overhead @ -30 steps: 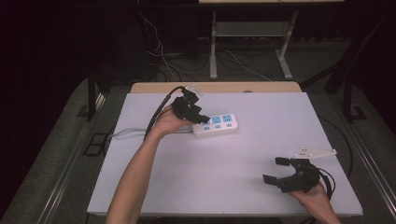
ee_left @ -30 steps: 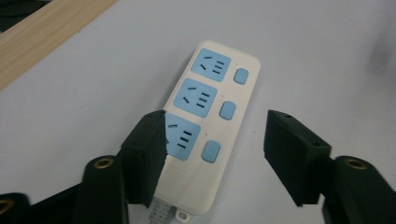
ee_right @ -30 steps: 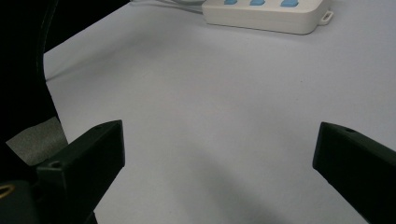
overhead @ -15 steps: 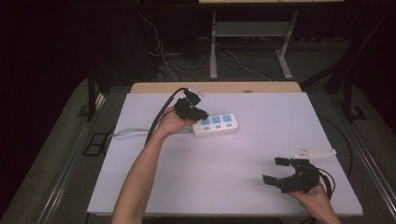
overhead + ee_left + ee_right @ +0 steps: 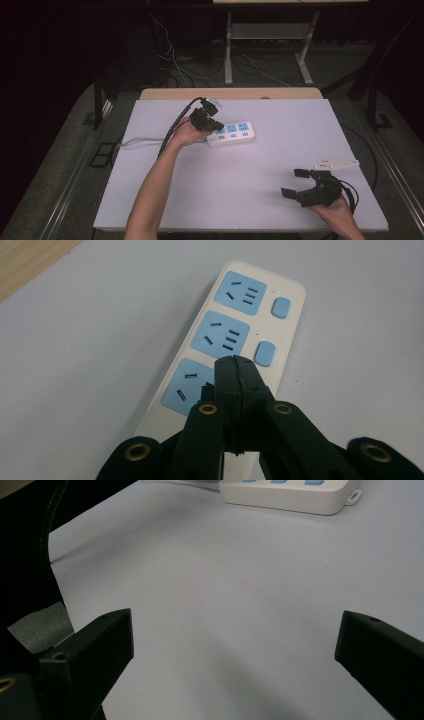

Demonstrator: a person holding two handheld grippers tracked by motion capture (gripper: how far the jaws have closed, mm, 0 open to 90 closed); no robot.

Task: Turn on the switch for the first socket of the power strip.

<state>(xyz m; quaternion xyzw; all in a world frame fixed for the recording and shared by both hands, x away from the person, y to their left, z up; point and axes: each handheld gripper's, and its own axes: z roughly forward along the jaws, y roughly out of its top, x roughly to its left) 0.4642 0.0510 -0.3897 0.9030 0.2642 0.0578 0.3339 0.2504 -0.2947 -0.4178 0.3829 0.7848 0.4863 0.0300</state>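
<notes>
A white power strip with three blue sockets and blue switches lies at the back middle of the white table. My left gripper hangs over its left end. In the left gripper view the jaws have just been closing and now meet, shut with nothing between them, tips just above the nearest socket of the strip. My right gripper rests near the front right, jaws wide open and empty, facing the far-off strip.
The strip's grey cord runs off the table's left side. A flat white bracket lies just behind the right gripper. A wooden edge borders the table's back. Beyond it are desk legs and loose cables on the floor.
The left hand has sunk a little toward the strip's left end. The right hand has kept still.
</notes>
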